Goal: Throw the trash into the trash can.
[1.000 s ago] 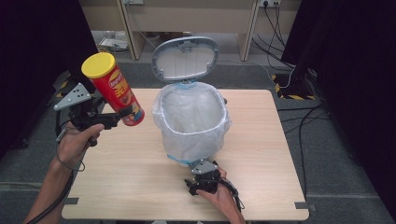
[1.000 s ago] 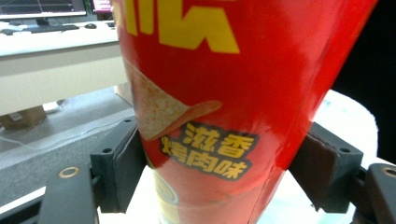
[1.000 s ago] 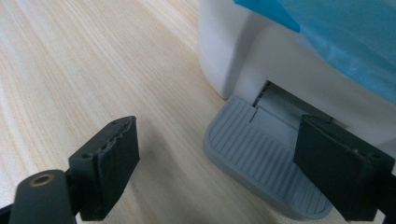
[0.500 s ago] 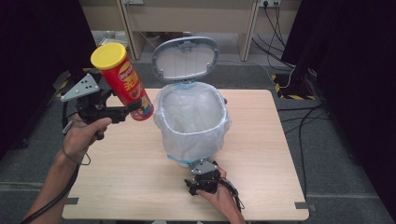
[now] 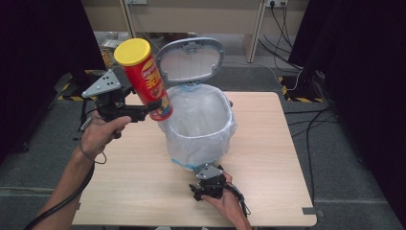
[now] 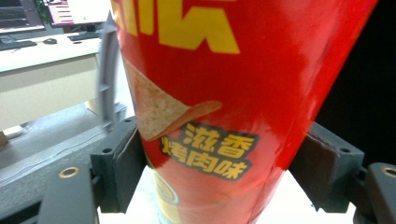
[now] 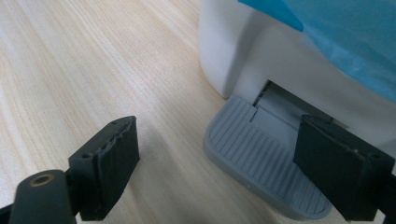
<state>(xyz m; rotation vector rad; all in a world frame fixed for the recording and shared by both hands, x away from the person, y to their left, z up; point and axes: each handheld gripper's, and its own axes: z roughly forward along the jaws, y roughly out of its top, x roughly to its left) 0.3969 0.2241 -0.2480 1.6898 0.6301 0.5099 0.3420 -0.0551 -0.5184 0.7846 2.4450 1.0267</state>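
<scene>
Pedal (image 7: 261,175) at the bin's foot lies under the right gripper (image 5: 207,188), jaws wide. At ten o'clock the left gripper (image 5: 146,106) clamps the chip can (image 5: 143,79) low on its body, just beside the bin's (image 5: 198,143) rim: light, stiff, probably slick cardboard. Beyond the wooden table (image 5: 268,143), grey floor and cables.

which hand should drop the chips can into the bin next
Left. The left gripper already clamps the chips can beside the open bin; the right gripper sits low at the pedal.
</scene>
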